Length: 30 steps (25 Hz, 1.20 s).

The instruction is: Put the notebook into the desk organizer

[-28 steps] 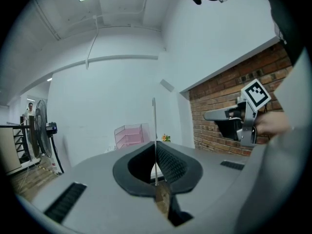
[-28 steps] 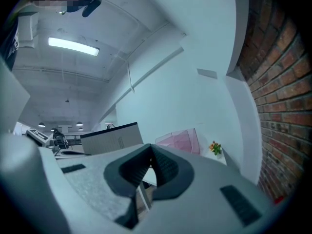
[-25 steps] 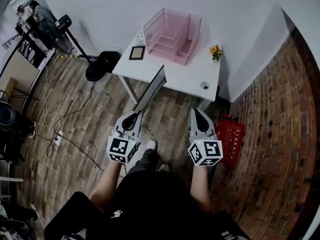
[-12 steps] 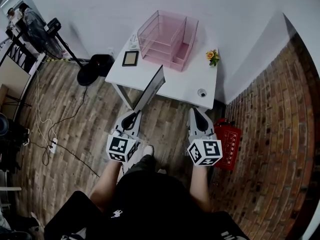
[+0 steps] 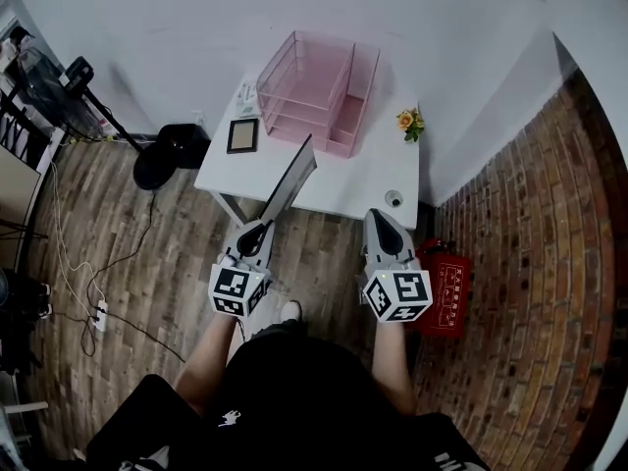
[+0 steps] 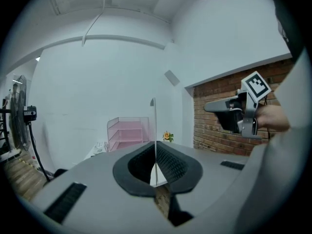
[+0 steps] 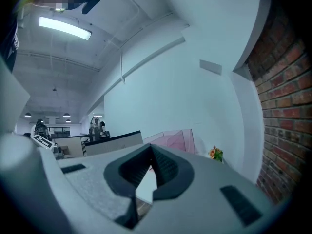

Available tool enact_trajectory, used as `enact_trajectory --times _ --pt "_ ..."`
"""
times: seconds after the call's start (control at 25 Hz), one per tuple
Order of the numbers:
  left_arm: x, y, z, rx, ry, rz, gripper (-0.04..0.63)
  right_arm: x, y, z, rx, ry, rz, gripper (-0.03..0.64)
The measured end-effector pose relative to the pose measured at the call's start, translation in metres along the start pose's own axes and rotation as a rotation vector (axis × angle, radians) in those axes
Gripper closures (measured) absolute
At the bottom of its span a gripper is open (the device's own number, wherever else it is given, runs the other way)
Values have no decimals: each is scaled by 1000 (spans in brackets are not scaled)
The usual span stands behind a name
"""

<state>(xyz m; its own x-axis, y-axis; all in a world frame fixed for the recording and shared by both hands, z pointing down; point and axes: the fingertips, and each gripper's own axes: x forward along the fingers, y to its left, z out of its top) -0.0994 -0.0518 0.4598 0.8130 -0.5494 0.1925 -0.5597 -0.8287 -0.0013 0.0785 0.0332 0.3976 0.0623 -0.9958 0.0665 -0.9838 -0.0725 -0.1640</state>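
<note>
Left gripper (image 5: 257,232) is holding the notebook (image 5: 289,180) edge-on, fingers clamped on its near end. Its long axis is running up and away from the fingers, aiming at the pink desk organizer (image 5: 319,86), which is sitting at the back of the white tabletop (image 5: 363,170) against the wall, well apart from the notebook. Left hand is nearer the job, gripper pointing roughly level at the organizer. Right gripper (image 5: 381,222) is hovering alongside, fingers together on nothing — I'd judge the notebook needs laying flatter before sliding into a tier.
</note>
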Motion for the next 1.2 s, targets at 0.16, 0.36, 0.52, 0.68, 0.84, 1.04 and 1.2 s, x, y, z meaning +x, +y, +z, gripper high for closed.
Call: enact_trajectory --times 0.16,0.36,0.52,0.68,0.84,1.04,1.2 --pt "21 18 -5 2 10 -45 586 20 -3 6 -21 2 -38 615" --pt "36 40 -12 -13 6 -86 586 49 7 5 -42 6 -54 615" --pt "41 50 -20 -29 30 -103 586 69 12 -2 -30 31 -40 614" --pt "47 63 -26 -39 48 -98 586 93 14 -2 0 34 -9 615" --pt "56 69 -36 -54 74 -85 586 115 9 -5 5 50 24 615" --pt "78 73 -48 -90 115 -55 586 145 -8 -6 15 67 72 615" --pt "98 70 -60 -119 145 -25 586 167 -24 -7 25 79 123 615"
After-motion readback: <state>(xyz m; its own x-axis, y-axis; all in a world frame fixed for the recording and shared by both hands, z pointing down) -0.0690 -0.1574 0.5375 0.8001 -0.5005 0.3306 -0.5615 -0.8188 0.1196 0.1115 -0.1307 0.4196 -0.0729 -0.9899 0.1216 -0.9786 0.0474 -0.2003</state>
